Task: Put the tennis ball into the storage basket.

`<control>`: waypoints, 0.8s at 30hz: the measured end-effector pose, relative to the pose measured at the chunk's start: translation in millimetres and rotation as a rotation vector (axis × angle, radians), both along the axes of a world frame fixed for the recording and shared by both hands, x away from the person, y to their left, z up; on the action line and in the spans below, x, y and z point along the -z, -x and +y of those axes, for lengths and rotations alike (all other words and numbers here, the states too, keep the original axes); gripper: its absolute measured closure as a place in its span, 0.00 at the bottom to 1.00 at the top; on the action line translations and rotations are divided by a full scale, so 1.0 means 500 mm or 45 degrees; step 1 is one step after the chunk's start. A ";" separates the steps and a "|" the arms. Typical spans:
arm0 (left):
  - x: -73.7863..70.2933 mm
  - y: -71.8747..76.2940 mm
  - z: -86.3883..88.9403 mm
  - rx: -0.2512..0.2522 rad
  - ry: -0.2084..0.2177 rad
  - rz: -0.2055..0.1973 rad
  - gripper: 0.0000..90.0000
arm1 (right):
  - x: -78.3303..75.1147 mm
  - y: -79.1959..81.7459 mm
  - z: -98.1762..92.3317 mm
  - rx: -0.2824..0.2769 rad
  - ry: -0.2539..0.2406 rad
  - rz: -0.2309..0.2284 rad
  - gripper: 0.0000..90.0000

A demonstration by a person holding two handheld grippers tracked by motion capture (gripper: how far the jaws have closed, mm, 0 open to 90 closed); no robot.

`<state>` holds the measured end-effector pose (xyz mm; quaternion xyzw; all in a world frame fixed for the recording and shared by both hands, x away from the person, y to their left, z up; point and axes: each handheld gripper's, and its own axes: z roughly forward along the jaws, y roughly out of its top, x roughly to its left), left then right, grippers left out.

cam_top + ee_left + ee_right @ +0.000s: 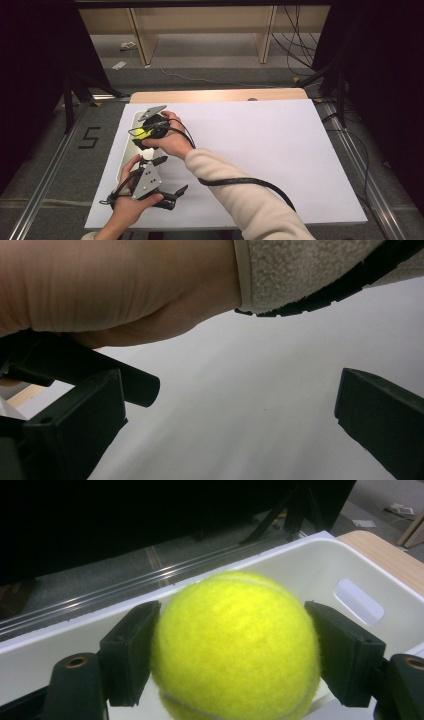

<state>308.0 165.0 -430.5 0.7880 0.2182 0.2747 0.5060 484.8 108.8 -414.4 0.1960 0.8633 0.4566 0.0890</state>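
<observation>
White table cover (pixel 260 150), dim room beyond. Right gripper (pixel 232 650) clamped on tennis ball (pixel 235 645), held over white bin (pixel 360 570). Left gripper (pixel 167 192) just beside bin, jaws apart, empty. Risk: released too high, likely bounce out over bin's rim.

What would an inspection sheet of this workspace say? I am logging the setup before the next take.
Surface: white sheet over a wooden table.
Job's things: fuzzy yellow tennis ball over the white plastic bin at the table's left edge.
Clutter: nothing seen.
Grippers: right gripper shut on the ball; left gripper open, holding nothing.
Cables: black cable trails across the sheet.
Surroundings: grey floor, wooden shelving, black tripod legs.
</observation>
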 end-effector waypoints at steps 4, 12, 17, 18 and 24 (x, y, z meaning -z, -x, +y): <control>0.000 0.000 0.000 0.001 0.000 0.000 0.00 | 0.004 -0.001 0.000 0.002 0.002 0.006 0.29; 0.000 0.000 0.000 0.001 0.000 0.001 0.00 | 0.006 -0.001 0.002 -0.005 0.011 0.014 0.29; 0.000 0.000 0.000 0.001 0.000 0.002 0.00 | 0.007 -0.001 0.004 -0.004 0.011 0.012 0.29; 0.001 0.001 0.000 0.001 0.002 0.005 0.00 | 0.008 -0.001 0.004 -0.004 0.013 0.013 0.29; 0.001 0.000 0.000 0.001 0.002 0.006 0.00 | 0.011 -0.002 0.006 -0.004 0.016 0.016 0.29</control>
